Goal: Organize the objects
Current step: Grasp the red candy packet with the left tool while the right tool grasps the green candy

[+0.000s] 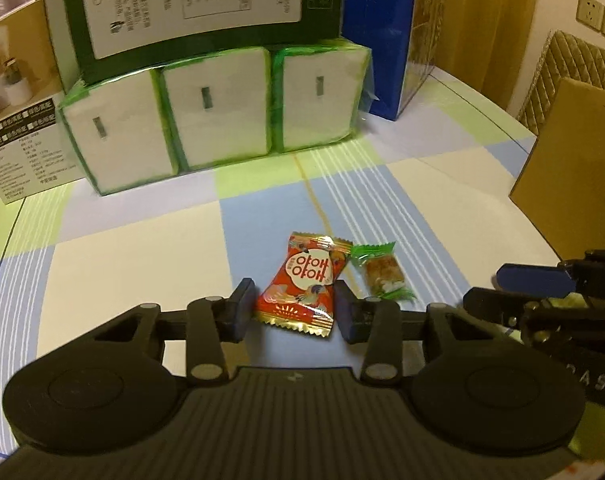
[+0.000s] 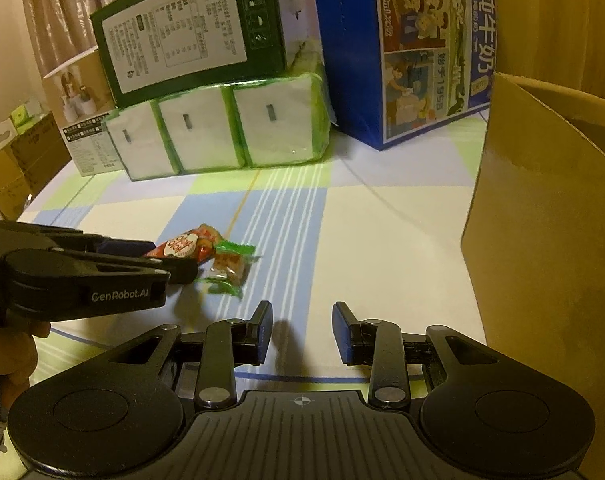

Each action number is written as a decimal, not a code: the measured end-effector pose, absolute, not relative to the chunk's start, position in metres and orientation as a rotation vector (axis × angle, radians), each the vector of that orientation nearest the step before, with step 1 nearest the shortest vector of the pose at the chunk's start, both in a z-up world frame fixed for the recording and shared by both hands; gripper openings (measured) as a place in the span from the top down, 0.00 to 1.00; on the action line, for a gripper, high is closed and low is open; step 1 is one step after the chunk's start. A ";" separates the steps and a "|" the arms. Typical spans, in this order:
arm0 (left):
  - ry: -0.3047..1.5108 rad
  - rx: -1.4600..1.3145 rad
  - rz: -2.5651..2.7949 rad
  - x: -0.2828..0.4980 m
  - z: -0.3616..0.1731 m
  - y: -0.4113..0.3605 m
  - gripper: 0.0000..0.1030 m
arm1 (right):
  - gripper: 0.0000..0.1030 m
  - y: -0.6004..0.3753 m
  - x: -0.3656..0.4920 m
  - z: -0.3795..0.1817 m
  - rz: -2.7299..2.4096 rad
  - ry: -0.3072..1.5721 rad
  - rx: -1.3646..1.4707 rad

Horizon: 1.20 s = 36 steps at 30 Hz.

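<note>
Snack packet (image 1: 300, 286), light, crinkly, slippery: we judge mid-body best, where our left hand-held gripper (image 1: 289, 307) straddles it unclosed; right hand-held gripper (image 2: 302, 332) agape, empty.

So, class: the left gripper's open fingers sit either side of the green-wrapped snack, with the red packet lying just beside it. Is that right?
Not quite. In the left wrist view the left gripper has its open fingers either side of the red packet, not yet closed on it. The green-wrapped snack is the one lying just beside, outside the fingers.
</note>
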<state>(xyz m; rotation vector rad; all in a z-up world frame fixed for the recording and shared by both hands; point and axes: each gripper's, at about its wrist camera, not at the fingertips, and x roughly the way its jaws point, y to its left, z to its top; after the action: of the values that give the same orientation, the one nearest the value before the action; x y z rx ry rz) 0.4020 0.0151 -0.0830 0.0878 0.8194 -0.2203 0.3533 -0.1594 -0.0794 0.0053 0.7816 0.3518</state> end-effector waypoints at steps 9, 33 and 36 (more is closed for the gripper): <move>0.810 0.082 -0.141 0.380 -0.085 0.055 0.66 | 0.70 -0.139 0.353 -0.075 0.450 0.736 0.037; 0.777 0.063 -0.145 0.373 -0.084 0.075 0.61 | 0.67 -0.086 0.367 -0.101 0.451 0.664 -0.158; 0.779 0.063 -0.153 0.375 -0.086 0.074 0.62 | 0.80 -0.092 0.368 -0.101 0.441 0.662 -0.151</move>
<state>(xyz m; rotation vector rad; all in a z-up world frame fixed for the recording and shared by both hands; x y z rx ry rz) 0.3750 0.0739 -0.0864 0.0626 0.7787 -0.1528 0.3683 -0.0917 -0.1007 -0.1506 0.6619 0.4414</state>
